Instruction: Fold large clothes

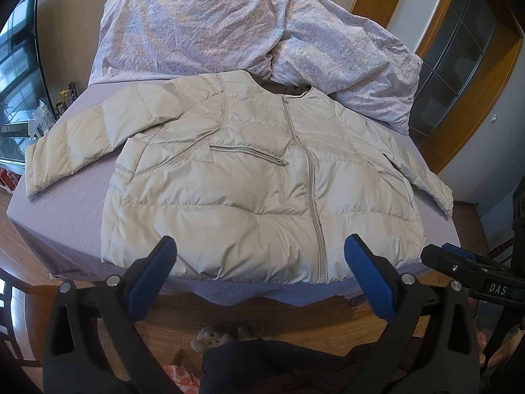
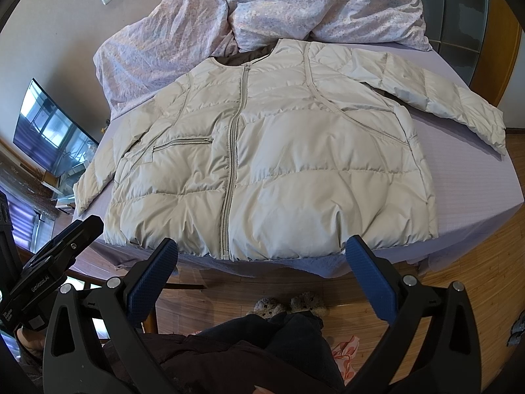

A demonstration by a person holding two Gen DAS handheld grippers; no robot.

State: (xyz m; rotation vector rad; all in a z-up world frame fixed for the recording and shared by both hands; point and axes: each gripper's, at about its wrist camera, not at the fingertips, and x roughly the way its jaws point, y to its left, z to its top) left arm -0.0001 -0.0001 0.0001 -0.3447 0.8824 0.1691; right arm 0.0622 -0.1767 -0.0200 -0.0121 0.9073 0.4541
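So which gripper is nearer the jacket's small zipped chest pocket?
Left. The chest pocket lies on the jacket's left half, ahead of the left gripper; the right gripper hovers further right, off the hem. Both are open, touching nothing.

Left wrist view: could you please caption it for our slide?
Open left gripper hovers before a zipped beige puffer jacket spread flat on a lavender bed.
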